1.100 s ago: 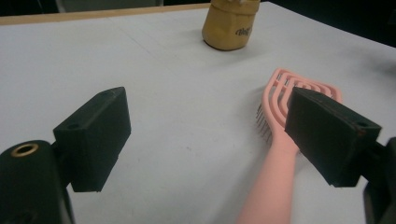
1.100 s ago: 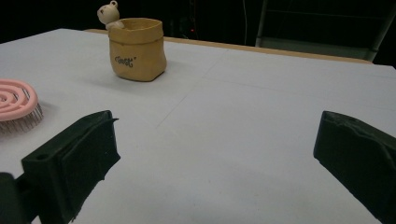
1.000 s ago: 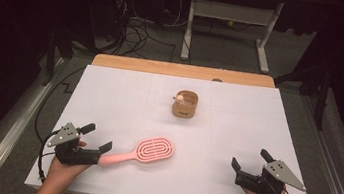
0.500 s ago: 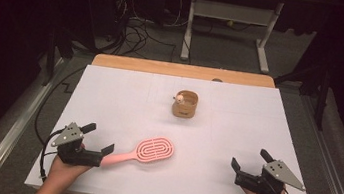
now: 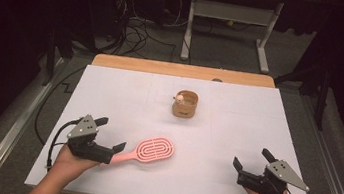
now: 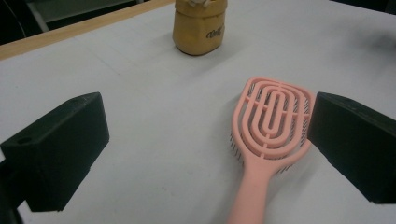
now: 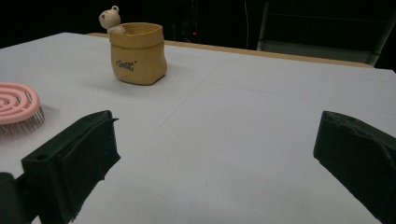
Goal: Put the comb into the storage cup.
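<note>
I see my left gripper [image 5: 110, 133] at the lower left of the high view, fingers spread wide around the handle of the pink oval plastic hairbrush [image 5: 150, 150] lying on the white bench [image 5: 258, 118], gripping nothing; my right gripper [image 5: 251, 160], lower right, gapes empty

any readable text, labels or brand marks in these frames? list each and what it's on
One dark printed word on the front of the tan pot, under the small bear figure at its rim: too blurred to read for certain in either gripper view.
Pink hairbrush: no text visible.
Left gripper and right gripper: no markings visible.
White table cover: no text.
</note>
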{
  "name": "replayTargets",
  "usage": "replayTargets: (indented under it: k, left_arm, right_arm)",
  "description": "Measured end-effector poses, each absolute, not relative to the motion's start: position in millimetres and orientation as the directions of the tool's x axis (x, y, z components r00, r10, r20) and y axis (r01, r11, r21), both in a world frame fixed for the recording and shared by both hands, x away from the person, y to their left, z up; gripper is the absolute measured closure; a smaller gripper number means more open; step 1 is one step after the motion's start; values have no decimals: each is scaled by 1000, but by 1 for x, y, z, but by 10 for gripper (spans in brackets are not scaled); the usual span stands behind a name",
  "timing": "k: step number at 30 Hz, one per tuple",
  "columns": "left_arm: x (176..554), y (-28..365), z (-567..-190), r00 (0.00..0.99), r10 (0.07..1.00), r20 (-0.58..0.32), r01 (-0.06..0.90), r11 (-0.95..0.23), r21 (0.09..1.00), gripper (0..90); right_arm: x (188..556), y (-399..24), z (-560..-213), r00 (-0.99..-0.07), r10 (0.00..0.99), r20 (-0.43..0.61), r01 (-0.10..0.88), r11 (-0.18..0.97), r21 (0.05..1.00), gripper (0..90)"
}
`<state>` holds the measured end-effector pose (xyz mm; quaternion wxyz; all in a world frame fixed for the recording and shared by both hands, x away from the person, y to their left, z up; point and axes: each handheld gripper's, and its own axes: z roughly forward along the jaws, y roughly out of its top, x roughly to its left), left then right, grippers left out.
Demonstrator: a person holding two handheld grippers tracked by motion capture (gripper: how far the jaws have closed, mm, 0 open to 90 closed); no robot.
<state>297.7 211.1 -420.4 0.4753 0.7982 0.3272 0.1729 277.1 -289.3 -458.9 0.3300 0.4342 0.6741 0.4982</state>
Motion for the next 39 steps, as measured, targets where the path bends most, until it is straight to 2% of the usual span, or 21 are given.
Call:
replayTargets:
  k: [12,39]
  left_arm:
    - [315,181,-419,766,643,-8,397,-463,793,0]
    - [330,116,-424,872,486,54,351,-698,625,0]
  right_arm:
    - [277,-288,-459,-409,913,-16,254,131,958,0]
    - [276,-286,-458,-421,907,-25,248,141,958,0]
